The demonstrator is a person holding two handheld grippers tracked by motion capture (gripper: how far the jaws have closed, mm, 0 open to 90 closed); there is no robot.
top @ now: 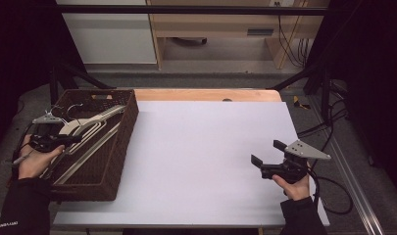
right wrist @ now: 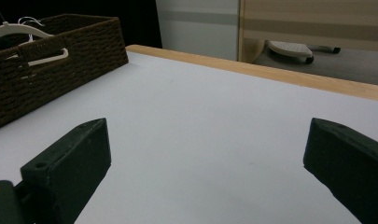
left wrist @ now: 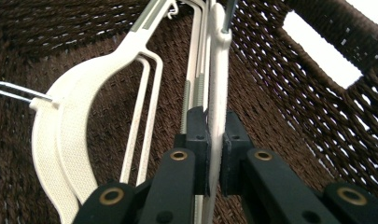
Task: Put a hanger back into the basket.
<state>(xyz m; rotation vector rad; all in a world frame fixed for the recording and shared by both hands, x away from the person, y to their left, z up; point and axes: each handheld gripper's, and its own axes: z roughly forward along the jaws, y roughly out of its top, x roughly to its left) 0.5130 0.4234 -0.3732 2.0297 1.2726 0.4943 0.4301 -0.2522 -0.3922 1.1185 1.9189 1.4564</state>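
Lying stacked inside the brown woven basket (top: 118, 147), white hangers (top: 86, 128), left gripper (left wrist: 216, 135) pinching one hanger's bar (left wrist: 218, 93), right gripper (top: 267, 157) hovering spread wide above the white table (top: 201, 147)

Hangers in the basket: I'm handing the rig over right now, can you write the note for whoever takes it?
Left gripper: in the brown woven basket, jaws shut on the edge of one white hanger.
Right gripper: jaws open, nothing between them, over the white table.
Other hangers lie in the basket.
Done: one hanger gripped.
Left: apparently lift it out; none on the table yet.
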